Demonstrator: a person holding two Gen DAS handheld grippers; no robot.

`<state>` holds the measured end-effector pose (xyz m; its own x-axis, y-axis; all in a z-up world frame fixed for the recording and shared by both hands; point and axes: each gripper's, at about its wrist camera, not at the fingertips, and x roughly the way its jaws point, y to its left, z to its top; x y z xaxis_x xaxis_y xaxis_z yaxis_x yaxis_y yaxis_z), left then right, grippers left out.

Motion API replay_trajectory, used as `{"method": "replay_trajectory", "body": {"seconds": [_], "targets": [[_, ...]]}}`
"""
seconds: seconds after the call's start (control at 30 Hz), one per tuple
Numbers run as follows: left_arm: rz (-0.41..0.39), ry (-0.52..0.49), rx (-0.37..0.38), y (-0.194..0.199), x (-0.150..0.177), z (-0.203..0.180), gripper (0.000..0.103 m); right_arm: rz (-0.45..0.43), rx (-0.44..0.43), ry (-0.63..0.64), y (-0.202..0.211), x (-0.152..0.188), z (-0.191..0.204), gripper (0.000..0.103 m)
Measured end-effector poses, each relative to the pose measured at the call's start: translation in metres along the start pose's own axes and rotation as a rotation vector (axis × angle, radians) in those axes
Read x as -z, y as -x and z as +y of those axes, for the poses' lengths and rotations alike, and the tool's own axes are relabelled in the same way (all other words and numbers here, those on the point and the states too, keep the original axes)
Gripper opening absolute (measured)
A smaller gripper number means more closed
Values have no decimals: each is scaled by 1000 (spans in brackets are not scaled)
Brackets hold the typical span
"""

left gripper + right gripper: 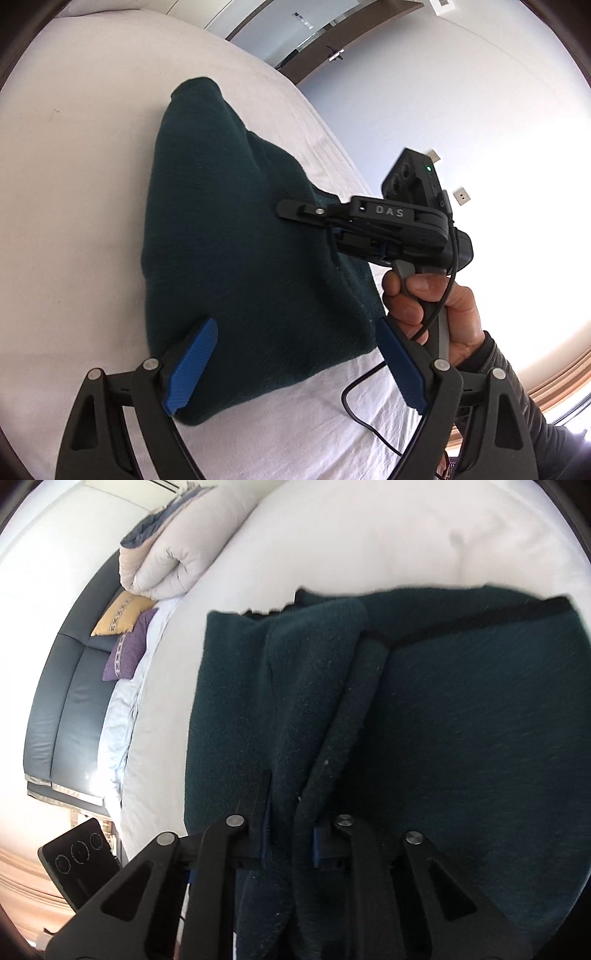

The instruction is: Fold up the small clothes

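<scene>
A dark green knitted garment [240, 236] lies folded on the white bed [74, 221]. My left gripper [295, 365] stands open just above its near edge, blue pads [192, 365] wide apart with nothing pressed between them. The right gripper [295, 212], held by a hand [436, 306], reaches in from the right and pinches the garment's right edge, lifting it into a peak. In the right wrist view the right gripper [290, 834] is shut on a bunched fold of the green garment [461, 720], which fills most of the picture.
A black cable [364, 410] trails over the white sheet near the garment. The bed edge [325, 144] runs along the right. Rolled bedding [177, 554], a yellow cushion [122, 614] and a purple cushion [127, 651] lie at the padded headboard [62, 716].
</scene>
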<state>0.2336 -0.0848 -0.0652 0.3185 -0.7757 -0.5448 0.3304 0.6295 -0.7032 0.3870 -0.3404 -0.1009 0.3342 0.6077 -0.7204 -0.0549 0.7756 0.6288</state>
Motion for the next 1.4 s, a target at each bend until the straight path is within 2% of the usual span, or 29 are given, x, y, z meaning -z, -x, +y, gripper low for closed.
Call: {"method": "replay_trajectory", "body": {"seconds": [0.33, 0.5, 0.7, 0.8, 1.03, 1.07, 1.23, 1.3, 1.4], "targets": [[30, -32, 14, 6, -7, 0, 89, -112, 63, 24, 75, -4, -37, 14], [43, -42, 2, 7, 0, 8, 89, -146, 98, -28, 104, -6, -69, 14], [42, -40, -20, 7, -5, 14, 89, -147, 74, -88, 109, 5, -103, 14], [44, -36, -28, 11, -9, 18, 89, -170, 57, -104, 89, 1, -102, 14], [14, -17, -59, 11, -29, 20, 89, -206, 83, -96, 105, 21, -104, 14], [9, -12, -64, 12, -32, 22, 89, -198, 86, -99, 95, 17, -107, 14], [-6, -7, -125, 16, -47, 23, 89, -217, 54, -113, 83, 18, -113, 14], [-3, -9, -150, 13, -54, 24, 89, -236, 80, -104, 87, 22, -106, 15], [-3, -15, -165, 6, -64, 26, 89, -248, 177, -82, 101, 28, -89, 20]]}}
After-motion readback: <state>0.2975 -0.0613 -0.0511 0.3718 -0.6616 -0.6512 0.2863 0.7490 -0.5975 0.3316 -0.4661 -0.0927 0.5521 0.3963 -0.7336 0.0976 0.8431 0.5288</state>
